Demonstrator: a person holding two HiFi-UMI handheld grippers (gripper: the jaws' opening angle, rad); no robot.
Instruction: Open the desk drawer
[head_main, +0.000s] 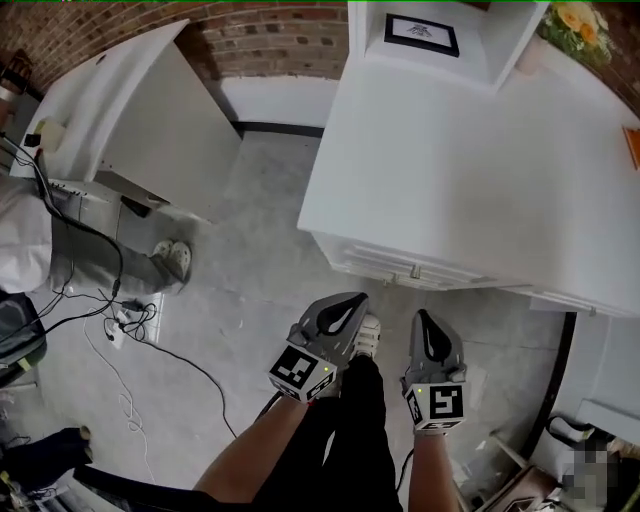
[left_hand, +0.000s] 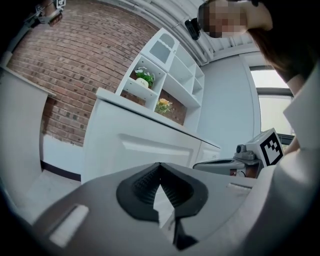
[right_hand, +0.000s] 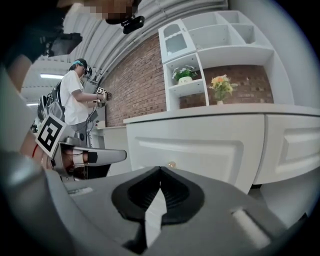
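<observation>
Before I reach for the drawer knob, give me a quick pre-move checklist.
1. Drawer shut, ready to pull: ok.
2. Knob in the right gripper view: ok, just above the jaws.
3. Right gripper open for the knob: not ok, jaws together.
4. Right gripper at the knob: not ok, short of the desk.
5. Left gripper empty: ok, jaws together on nothing.

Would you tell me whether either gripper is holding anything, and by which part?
Nothing is held: the left gripper and right gripper are both shut on nothing, apart from the drawer knob.
</observation>
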